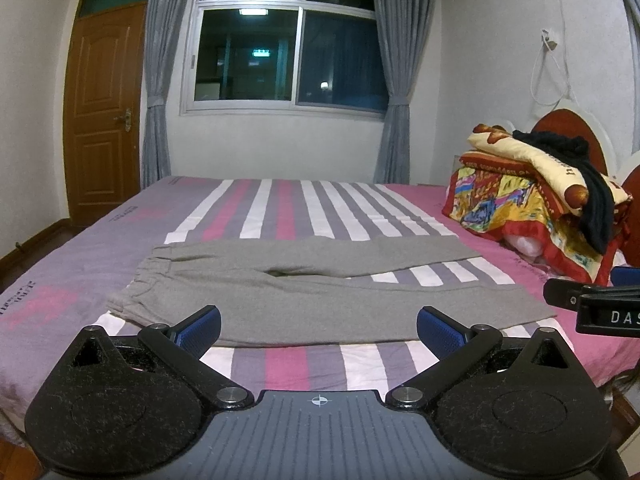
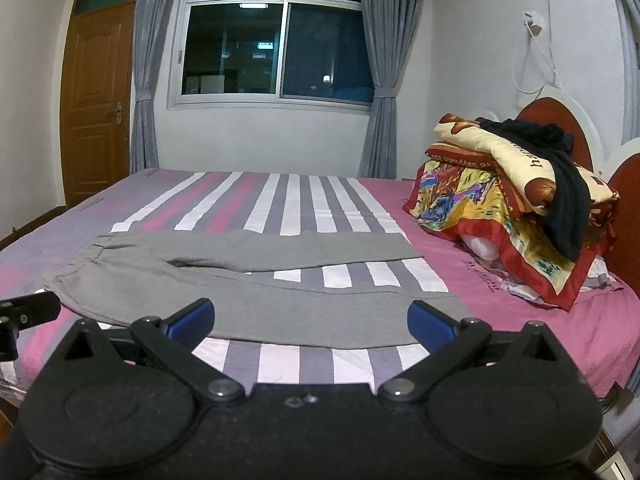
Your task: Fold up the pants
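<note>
Grey pants [image 1: 320, 300] lie flat on the striped bed, waistband to the left, both legs stretched to the right with a gap between them. The same pants [image 2: 260, 304] fill the middle of the right wrist view. My left gripper [image 1: 319, 330] hovers open above the bed's near edge, in front of the near leg, with nothing between its blue pads [image 1: 202, 330]. My right gripper [image 2: 311, 322] is likewise open and empty, just short of the near leg's hem end. Part of the right gripper [image 1: 600, 300] shows at the right edge of the left wrist view.
The bed [image 1: 288, 364] has a pink, purple and white striped sheet. A stack of folded colourful quilts [image 2: 512, 208] with a black garment on top sits by the headboard at the right. A window with grey curtains [image 1: 288, 44] and a wooden door [image 1: 104, 108] stand behind.
</note>
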A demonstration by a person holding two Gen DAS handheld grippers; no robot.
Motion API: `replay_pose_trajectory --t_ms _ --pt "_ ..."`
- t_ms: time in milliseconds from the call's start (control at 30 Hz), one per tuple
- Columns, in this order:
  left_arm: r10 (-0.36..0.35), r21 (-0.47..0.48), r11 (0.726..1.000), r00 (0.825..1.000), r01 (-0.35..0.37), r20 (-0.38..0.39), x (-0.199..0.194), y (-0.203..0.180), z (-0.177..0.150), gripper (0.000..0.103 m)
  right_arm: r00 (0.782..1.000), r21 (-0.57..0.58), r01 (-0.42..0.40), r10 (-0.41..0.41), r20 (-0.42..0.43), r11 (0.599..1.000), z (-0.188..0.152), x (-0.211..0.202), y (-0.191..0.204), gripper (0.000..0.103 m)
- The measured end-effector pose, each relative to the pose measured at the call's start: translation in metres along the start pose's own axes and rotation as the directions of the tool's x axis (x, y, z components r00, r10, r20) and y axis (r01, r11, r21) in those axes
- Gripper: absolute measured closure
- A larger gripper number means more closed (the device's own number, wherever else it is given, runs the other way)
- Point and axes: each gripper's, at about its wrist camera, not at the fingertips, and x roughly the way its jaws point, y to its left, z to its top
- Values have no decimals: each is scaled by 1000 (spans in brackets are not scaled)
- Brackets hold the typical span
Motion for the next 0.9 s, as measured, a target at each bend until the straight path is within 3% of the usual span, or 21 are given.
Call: replay_pose_trajectory --t_ms 233,433,733,900 --pt "16 -3 1000 1000 -16 -2 7 15 -5 0 999 -49 -46 47 23 998 -1 0 6 0" --pt "7 -52 999 1000 -7 10 15 35 0 0 981 -60 -191 192 19 980 2 12 7 0" --pt "20 -110 993 995 -31 -98 78 81 14 0 961 -92 -275 276 -3 957 25 64 18 0" --pt "143 6 990 985 -143 -99 132 121 35 0 948 -108 -318 320 -5 942 43 106 19 0"
